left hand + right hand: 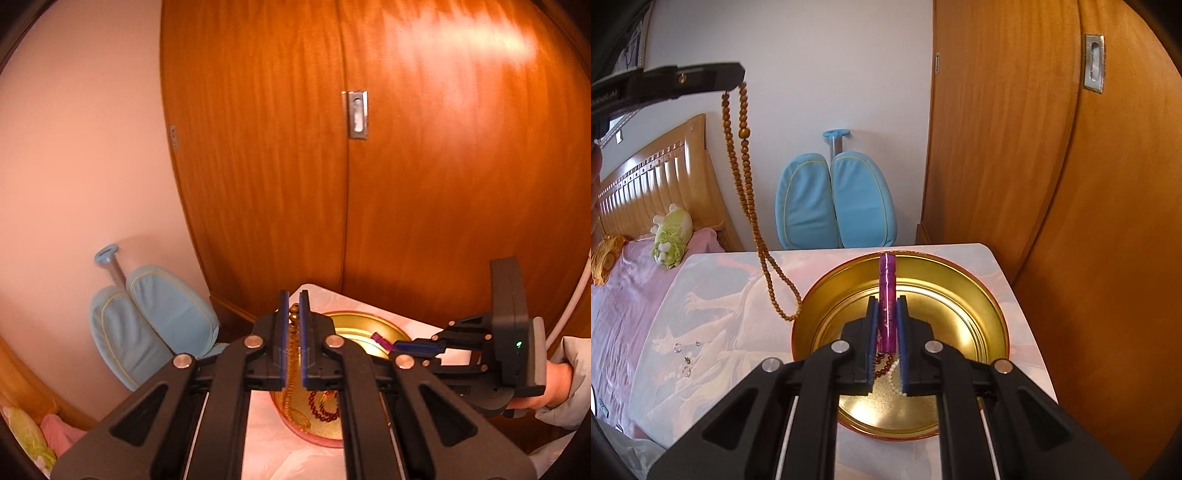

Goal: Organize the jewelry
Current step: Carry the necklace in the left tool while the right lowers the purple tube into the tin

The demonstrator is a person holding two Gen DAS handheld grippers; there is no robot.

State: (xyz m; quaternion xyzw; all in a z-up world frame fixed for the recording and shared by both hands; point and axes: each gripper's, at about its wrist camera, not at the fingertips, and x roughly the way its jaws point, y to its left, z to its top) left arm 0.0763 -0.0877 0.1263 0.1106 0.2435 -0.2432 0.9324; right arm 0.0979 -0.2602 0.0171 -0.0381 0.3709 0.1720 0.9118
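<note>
Dangling from the clamped left tool (740,83), one wooden bead necklace (748,184) trails to the gold tin (990,295) on the worktop (1015,288). Right tool (886,306) grips one purple tube (887,295). No writing is legible.

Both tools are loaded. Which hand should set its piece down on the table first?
Probably the left. Its tool holds the wooden bead necklace, whose loop already hangs over the tin's rim beside bare table. The right tool holds the purple tube over the tin.

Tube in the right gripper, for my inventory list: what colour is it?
Purple tube, glossy; the right wrist view shows it best.
</note>
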